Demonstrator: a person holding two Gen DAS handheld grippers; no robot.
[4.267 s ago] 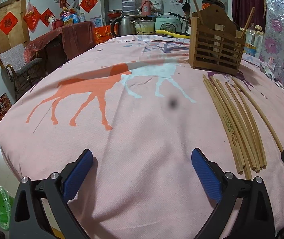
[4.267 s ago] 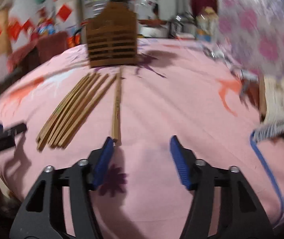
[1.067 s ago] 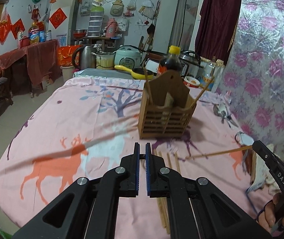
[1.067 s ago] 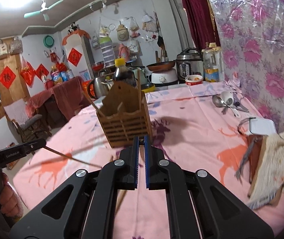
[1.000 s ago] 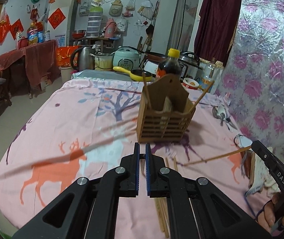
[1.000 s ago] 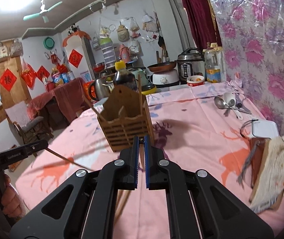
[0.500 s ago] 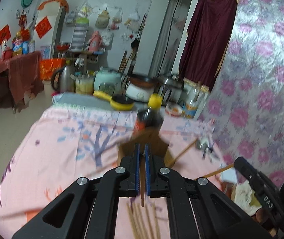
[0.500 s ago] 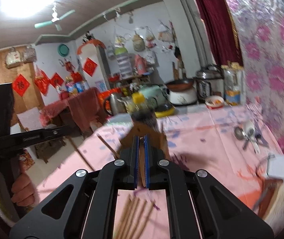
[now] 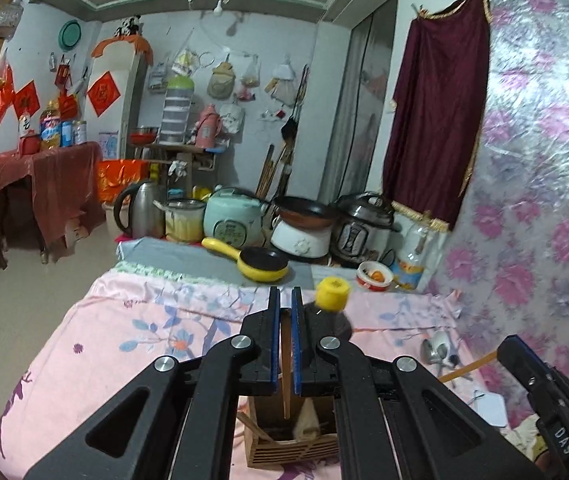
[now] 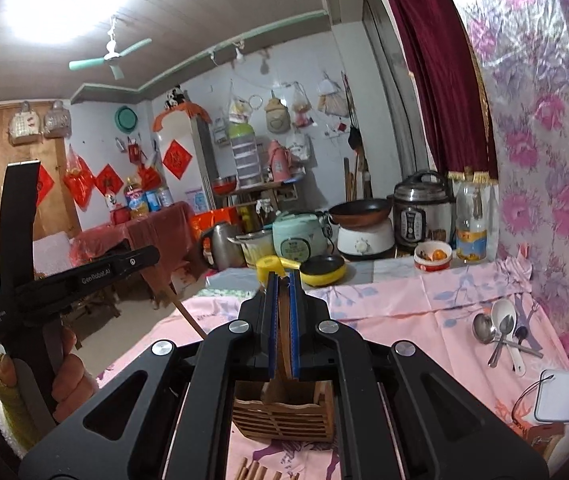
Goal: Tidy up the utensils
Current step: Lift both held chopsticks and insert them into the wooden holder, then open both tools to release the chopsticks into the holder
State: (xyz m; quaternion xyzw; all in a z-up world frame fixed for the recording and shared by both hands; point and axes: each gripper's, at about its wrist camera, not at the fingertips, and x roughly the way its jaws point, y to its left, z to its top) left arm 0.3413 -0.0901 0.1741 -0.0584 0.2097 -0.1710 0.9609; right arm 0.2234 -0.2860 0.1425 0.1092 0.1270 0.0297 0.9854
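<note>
My left gripper (image 9: 282, 340) is shut on a wooden chopstick (image 9: 285, 376) that hangs down into the slatted wooden utensil holder (image 9: 284, 446) on the pink tablecloth. My right gripper (image 10: 280, 320) is shut on another chopstick (image 10: 282, 332) above the same holder (image 10: 282, 414). The right gripper (image 9: 540, 396) and its chopstick (image 9: 468, 368) also show at the right of the left wrist view. The left gripper (image 10: 84, 276) and its chopstick (image 10: 188, 316) show at the left of the right wrist view. Loose chopstick ends (image 10: 262, 472) lie in front of the holder.
A dark bottle with a yellow cap (image 9: 332, 292) stands just behind the holder. Spoons (image 10: 500, 332) and a white case (image 10: 558, 396) lie at the right of the table. A yellow pan (image 9: 260, 262), rice cookers and a kettle (image 9: 140, 210) stand at the far end.
Both grippers have risen and moved forward, each with a chopstick, until they stand over the holder. The chopsticks on the cloth have dropped out of the left wrist view.
</note>
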